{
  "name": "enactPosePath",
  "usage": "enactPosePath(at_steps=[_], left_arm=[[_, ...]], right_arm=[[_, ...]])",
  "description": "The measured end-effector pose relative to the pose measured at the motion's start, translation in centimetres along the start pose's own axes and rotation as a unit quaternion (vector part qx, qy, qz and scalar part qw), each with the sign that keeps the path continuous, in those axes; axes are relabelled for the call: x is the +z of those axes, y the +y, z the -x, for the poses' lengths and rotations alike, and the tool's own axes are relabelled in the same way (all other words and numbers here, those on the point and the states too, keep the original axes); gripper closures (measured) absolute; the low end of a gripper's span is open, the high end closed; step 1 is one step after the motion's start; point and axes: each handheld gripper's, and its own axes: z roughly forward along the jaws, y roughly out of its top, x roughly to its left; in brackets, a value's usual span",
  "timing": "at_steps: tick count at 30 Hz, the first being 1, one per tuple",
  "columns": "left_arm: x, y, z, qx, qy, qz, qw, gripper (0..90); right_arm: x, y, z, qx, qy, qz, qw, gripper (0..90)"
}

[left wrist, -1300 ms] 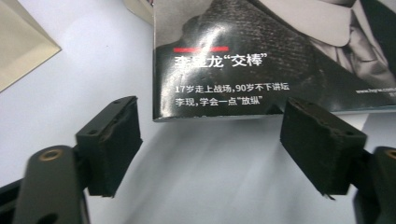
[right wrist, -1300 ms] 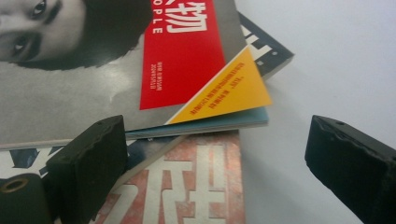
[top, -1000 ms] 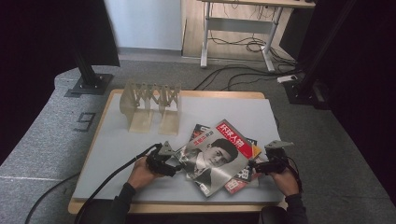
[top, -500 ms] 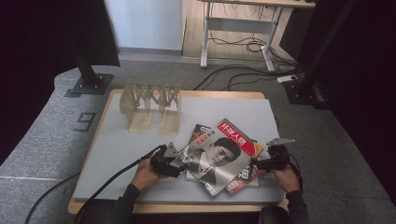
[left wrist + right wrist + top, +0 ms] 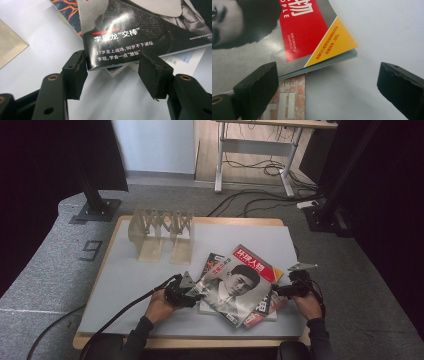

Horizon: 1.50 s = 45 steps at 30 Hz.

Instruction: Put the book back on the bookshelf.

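The table [image 5: 125,270] carries a loose pile of magazines [image 5: 240,285] at its near right, with a slatted rack [image 5: 160,232] standing well apart at the far left. The work in hand looks like taking hold of the top magazine [image 5: 235,287], the one with the portrait cover, which lies askew over the others. To do that well, the left gripper [image 5: 192,295] should close squarely on the near-left corner and pinch that one cover and its pages alone, not the book [image 5: 117,71] peeping out beneath it; a shallow bite may let the glossy paper slip. Seen along the left gripper [image 5: 112,67], its jaws have just been closing and now stand at a middling gap, the magazine's lower edge [image 5: 112,56] lying between the pads, touching or nearly touching the left one; I cannot tell that they press. The right gripper [image 5: 327,82] stands wide, the yellow corner [image 5: 337,42] of the top magazine just beyond its jaws and a pink cover [image 5: 287,100] beside its left jaw, gripping nothing.
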Motion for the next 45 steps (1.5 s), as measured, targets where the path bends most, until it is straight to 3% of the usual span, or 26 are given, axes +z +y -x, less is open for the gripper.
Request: enactPosePath(at_steps=[3, 6, 10, 13, 21, 27, 33, 37, 40, 45], left_arm=[[0.1, 0.1, 0.1, -0.001, -0.002, 0.002, 1.0000, 42.2], [0.1, 0.1, 0.1, -0.002, -0.003, 0.003, 1.0000, 42.1], [0.2, 0.1, 0.1, -0.001, -0.002, 0.004, 1.0000, 42.0], [0.2, 0.0, 0.1, 0.001, -0.001, 0.004, 1.0000, 41.9], [0.2, 0.0, 0.2, 0.006, -0.001, 0.004, 1.0000, 41.5], [0.2, 0.0, 0.2, 0.004, -0.001, 0.004, 1.0000, 41.3], [0.2, 0.0, 0.3, 0.002, -0.007, 0.003, 1.0000, 41.0], [0.3, 0.0, 0.3, 0.000, -0.010, 0.002, 0.9999, 40.9], [0.3, 0.0, 0.4, -0.002, -0.014, 0.003, 0.9999, 40.6], [0.3, 0.0, 0.5, -0.004, -0.017, 0.004, 0.9998, 40.2]], right_arm=[[-0.3, 0.0, 0.1, 0.002, 0.002, 0.000, 1.0000, 5.1], [-0.5, 0.0, 0.3, 0.024, 0.026, 0.006, 0.9994, 3.9], [0.2, -0.1, 0.2, 0.045, 0.049, -0.010, 0.9977, 0.0], [0.7, -0.3, 0.5, 0.068, 0.072, -0.007, 0.9951, 0.0], [2.2, 0.3, 0.8, 0.096, 0.109, -0.010, 0.9894, 0.0], [2.1, 1.3, 0.6, 0.095, 0.103, 0.006, 0.9901, 16.5], [0.9, 2.3, 0.4, 0.084, 0.070, 0.035, 0.9934, 46.1], [0.5, 2.7, 0.3, 0.070, 0.050, 0.039, 0.9956, 62.0], [0.4, 2.9, 0.1, 0.072, 0.049, 0.042, 0.9953, 67.0], [0.9, 3.2, -0.6, 0.070, 0.055, 0.037, 0.9953, 65.8]])
